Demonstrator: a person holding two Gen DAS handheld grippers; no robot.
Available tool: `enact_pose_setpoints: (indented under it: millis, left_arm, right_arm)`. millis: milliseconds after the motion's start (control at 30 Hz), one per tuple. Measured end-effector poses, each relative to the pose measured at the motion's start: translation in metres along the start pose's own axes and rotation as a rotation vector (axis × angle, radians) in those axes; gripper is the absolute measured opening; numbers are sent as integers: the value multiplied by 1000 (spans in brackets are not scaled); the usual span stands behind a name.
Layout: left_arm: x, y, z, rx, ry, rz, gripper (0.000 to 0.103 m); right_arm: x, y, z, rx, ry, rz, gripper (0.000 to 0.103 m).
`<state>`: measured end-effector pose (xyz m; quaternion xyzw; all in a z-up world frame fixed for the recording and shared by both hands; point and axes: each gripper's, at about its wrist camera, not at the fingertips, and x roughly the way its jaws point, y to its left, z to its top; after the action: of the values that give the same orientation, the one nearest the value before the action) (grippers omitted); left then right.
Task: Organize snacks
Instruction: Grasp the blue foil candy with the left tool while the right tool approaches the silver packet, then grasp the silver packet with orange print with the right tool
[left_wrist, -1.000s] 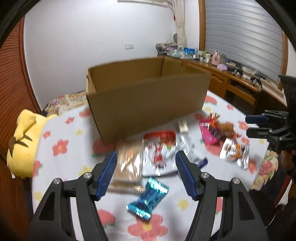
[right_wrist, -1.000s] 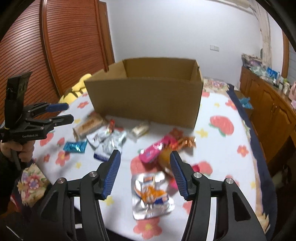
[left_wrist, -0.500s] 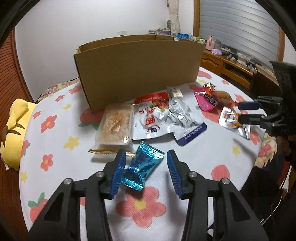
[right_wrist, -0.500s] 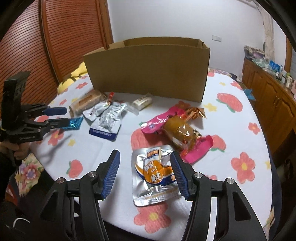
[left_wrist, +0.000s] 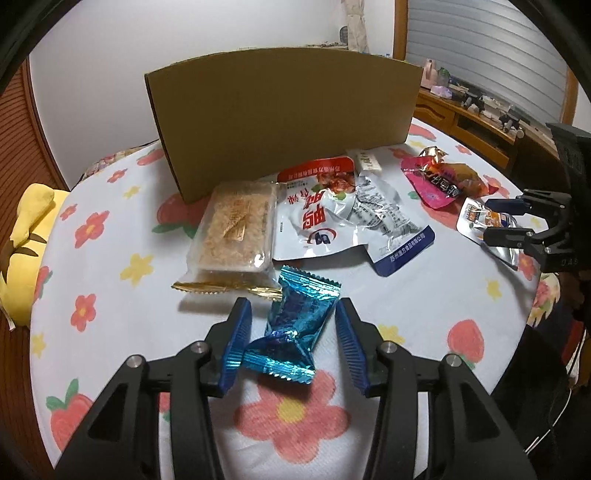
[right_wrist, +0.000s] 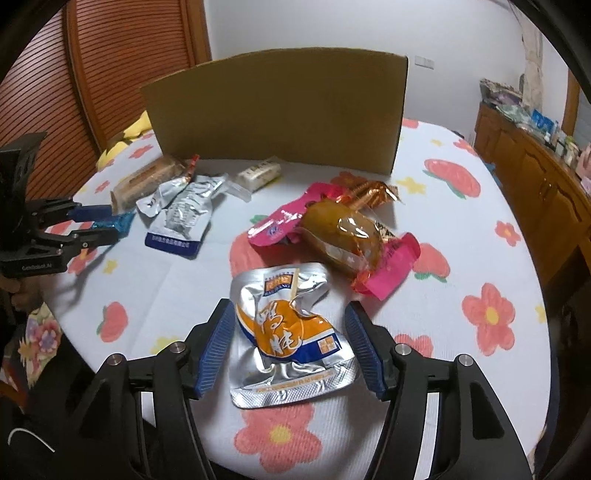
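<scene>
Left gripper (left_wrist: 293, 334) low over the flowered tablecloth (left_wrist: 110, 295), jaws opening, blue candy (left_wrist: 295, 325) between the fingers but not pinched. Right gripper (right_wrist: 291, 343) likewise, jaws opening around a silver pouch (right_wrist: 288, 332), pads clear of it. Beyond the fingertips: one clear-wrapped cake (left_wrist: 236, 225), two white-and-silver packets (left_wrist: 351, 214), one small white bar (right_wrist: 258, 175), one pink packet (right_wrist: 284, 225) under a brown bun (right_wrist: 343, 236). Farthest, one cardboard box (left_wrist: 284, 118), inside hidden. Sorting seemingly just begun: eight snacks on the cloth, none visibly boxed.
</scene>
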<state>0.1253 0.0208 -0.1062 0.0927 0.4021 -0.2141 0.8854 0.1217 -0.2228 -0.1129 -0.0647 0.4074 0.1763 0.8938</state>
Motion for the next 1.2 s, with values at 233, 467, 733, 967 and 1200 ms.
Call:
enact_pose_setpoints:
  millis: [233, 467, 733, 967, 1200]
  left_arm:
    - [-4, -6, -4, 4, -15, -3, 27]
    - [-10, -8, -11, -20, -32, 2, 22]
    - [-20, -10, -14, -73, -60, -7, 22]
    - [-30, -13, -13, -89, -88, -5, 21]
    - [-40, -16, -10, -111, -119, -12, 21]
  right_arm:
    - [1, 2, -3, -21, -14, -19, 66]
    - [4, 10, -5, -50, -29, -49, 71]
    - [4, 9, -6, -47, -32, -50, 72]
    - [3, 10, -6, -48, -32, -46, 72]
    - [1, 14, -8, -66, -20, -37, 66]
